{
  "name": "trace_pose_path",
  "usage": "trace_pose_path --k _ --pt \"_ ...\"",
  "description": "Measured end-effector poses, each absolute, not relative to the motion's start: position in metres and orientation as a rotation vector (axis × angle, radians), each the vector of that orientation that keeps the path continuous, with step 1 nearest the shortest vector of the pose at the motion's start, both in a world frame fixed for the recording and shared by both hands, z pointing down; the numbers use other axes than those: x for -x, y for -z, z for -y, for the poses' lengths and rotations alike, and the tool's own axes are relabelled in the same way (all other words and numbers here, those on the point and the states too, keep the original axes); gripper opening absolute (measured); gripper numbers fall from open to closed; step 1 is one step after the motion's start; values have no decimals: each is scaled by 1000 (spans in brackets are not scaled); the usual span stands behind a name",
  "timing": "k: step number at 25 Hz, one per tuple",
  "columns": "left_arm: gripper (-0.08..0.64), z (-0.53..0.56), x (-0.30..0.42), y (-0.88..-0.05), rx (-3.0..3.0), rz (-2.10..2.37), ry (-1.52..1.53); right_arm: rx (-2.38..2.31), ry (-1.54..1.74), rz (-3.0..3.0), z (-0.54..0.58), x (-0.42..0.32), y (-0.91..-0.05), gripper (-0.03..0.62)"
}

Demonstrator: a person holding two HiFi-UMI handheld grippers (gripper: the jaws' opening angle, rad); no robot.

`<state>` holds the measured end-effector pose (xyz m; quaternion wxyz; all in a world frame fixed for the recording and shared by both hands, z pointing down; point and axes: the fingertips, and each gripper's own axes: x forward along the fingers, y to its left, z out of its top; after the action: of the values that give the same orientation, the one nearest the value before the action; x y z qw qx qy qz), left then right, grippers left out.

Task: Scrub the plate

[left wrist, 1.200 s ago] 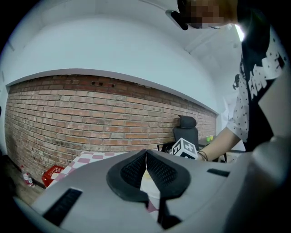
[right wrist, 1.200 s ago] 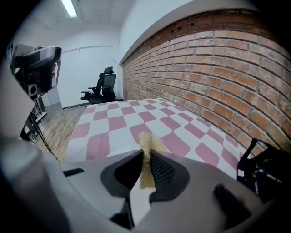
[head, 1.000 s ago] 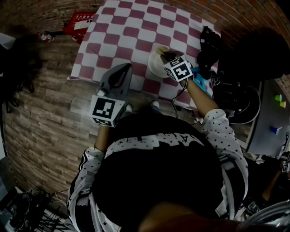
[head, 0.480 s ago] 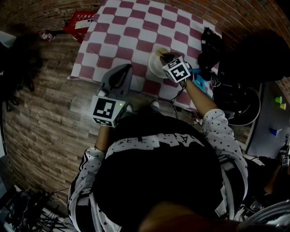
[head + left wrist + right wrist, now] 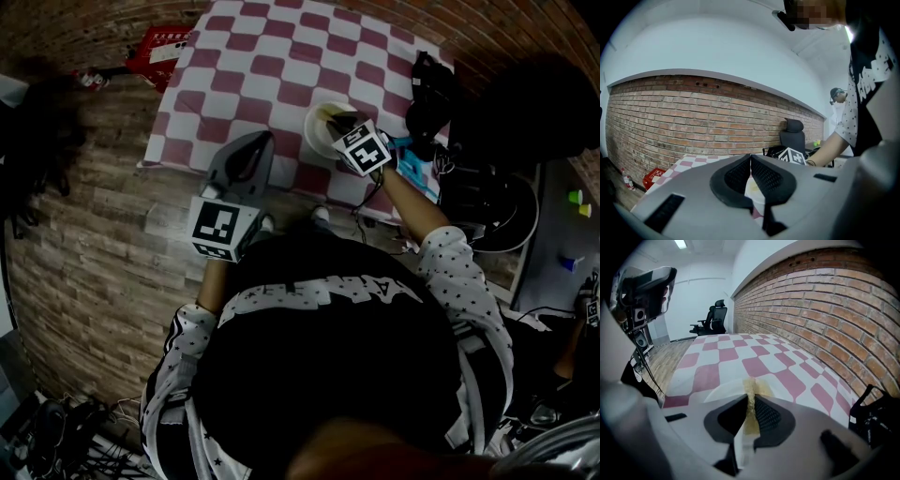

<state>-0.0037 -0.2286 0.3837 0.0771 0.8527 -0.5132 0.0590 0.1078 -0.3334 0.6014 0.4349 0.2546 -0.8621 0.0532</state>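
Scrubbing seems to be the step in hand. The right gripper [image 5: 751, 401] has its jaws pinched on a thin yellow-tan scrubbing pad [image 5: 750, 383], seen edge-on, whose far end lies over the round white plate [image 5: 723, 391]. The plate sits on the red-and-white chequered bench [image 5: 262, 66], close to its near edge. The left gripper [image 5: 751, 159] hangs at that edge, near the plate but clear of it, its jaws pressed together on nothing. The plate looks stiff, smooth and light, probably slippery and breakable. With nothing steadying it, it may skate under the pad. I judge the rim nearest the 1 free gripper the best place to pinch it. The pad looks soft and limp, so short pressed strokes suit it.
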Motion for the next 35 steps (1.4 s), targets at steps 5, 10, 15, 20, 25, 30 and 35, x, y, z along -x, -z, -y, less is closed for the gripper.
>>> trace_pose_path --k 5,10,15,20,25,30,35 --pt "14 227 0 -384 -2569 1515 -175 -616 -151 2155 319 -106 -599 52" --pt "14 224 -4 -384 -2586 1494 -171 -611 -155 2162 307 -106 -598 52" --pt "14 225 -7 -383 -2600 1466 -166 -594 -163 2161 294 -104 -597 52" --pt "14 225 -11 -384 -2614 1441 -165 -577 -174 2166 282 -103 -598 52" --pt "14 225 -13 -384 -2625 1422 -157 -579 -181 2165 277 -102 -597 52" --pt "14 226 -14 -383 -2632 1410 -157 -577 -187 2165 274 -103 -596 52" --pt "14 227 -15 -381 -2640 1405 -155 -572 -200 2168 269 -104 -594 52"
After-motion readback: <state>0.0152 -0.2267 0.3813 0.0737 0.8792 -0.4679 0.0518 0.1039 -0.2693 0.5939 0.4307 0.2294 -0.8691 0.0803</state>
